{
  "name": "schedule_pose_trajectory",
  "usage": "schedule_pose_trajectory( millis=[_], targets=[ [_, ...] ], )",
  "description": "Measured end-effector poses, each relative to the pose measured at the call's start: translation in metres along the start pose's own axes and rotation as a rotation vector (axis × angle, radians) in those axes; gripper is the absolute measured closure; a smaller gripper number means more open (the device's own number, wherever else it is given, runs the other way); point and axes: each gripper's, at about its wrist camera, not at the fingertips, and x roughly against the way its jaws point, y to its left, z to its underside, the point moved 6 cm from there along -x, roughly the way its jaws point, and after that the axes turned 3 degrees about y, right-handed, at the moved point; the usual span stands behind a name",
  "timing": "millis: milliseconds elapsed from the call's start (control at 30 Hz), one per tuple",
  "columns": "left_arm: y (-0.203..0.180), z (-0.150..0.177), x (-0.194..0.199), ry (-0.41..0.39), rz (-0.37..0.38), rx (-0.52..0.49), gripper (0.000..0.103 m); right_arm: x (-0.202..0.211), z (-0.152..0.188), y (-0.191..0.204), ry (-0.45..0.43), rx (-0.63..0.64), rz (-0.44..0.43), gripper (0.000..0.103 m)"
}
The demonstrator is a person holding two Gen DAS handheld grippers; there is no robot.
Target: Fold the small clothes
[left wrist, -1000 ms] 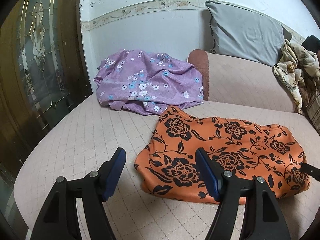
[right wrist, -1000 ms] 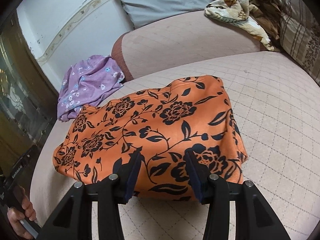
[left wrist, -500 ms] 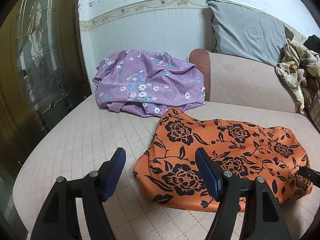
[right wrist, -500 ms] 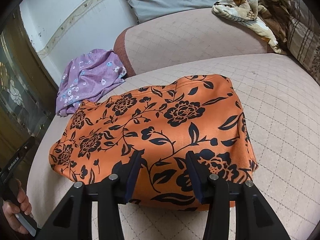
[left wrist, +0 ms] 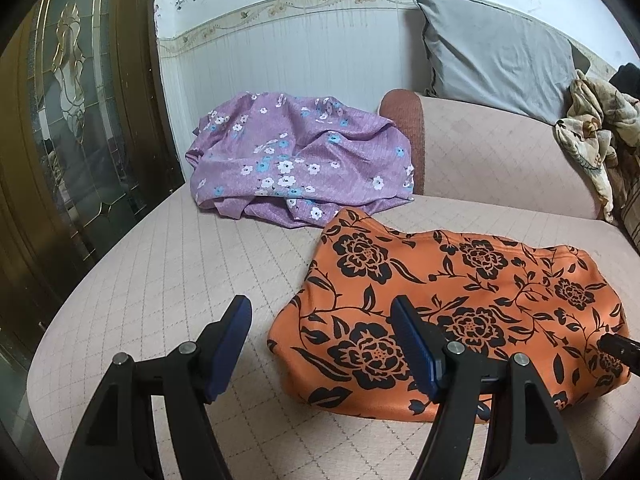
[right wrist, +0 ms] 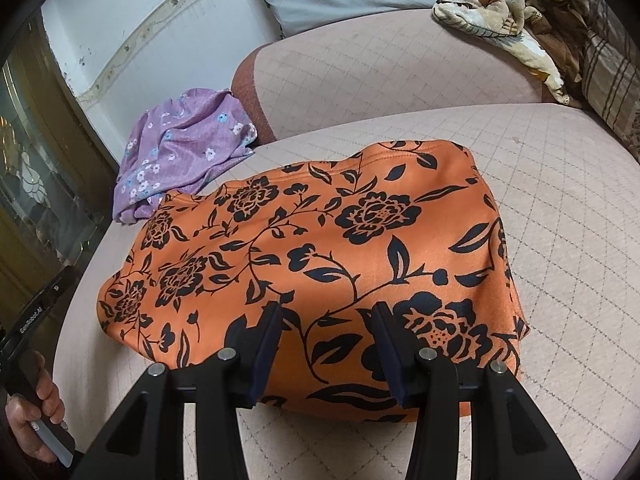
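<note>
Lying lower centre, the orange garment (right wrist: 320,260) spreads under the right gripper (right wrist: 326,344); jaws open, nothing gripped.

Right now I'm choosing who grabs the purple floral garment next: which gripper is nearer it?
Left. The left gripper hangs over bare cushion, the purple floral garment straight beyond. The right gripper sits over the orange floral garment, which lies between.

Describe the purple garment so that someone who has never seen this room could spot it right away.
Start at the pink quilted sofa seat and look to its far corner, where the white wall meets the sofa's arm. The purple garment lies crumpled there, just behind the orange garment. Unlike that flat orange piece with black flowers, it is lilac with small white and blue blossoms.
</note>
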Motion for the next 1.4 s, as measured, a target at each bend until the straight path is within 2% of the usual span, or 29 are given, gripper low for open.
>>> schedule_pose_trajectory(
  millis=[200,600,767,967,1067,1200,1267,1400],
  targets=[
    [-0.003,0.006,-0.008,0.031,0.001,-0.012,0.03,-0.001,0.002,-0.001,0.011,-0.005,0.002,0.053],
    [-0.008,0.045,-0.066,0.274,0.051,0.021,0.03,-0.011,0.005,-0.011,0.048,-0.044,0.019,0.053],
    [-0.014,0.057,-0.086,0.326,0.036,-0.005,0.028,-0.025,0.009,-0.023,0.095,-0.086,0.035,0.053],
    [-0.011,0.057,-0.087,0.331,0.047,0.008,0.027,-0.031,0.01,-0.025,0.111,-0.1,0.033,0.052],
    [-0.009,0.056,-0.075,0.303,0.039,-0.001,0.027,-0.025,0.011,-0.025,0.102,-0.106,0.038,0.052],
    [-0.013,0.055,-0.055,0.252,0.029,-0.024,0.027,-0.005,0.014,-0.022,0.071,-0.1,0.038,0.052],
    [-0.018,0.057,-0.043,0.234,0.039,-0.04,0.027,0.007,0.015,-0.021,0.053,-0.106,0.032,0.047],
    [-0.026,0.081,-0.012,0.203,0.055,-0.071,0.027,0.036,0.016,-0.016,-0.003,-0.087,0.034,0.046]
  ],
)
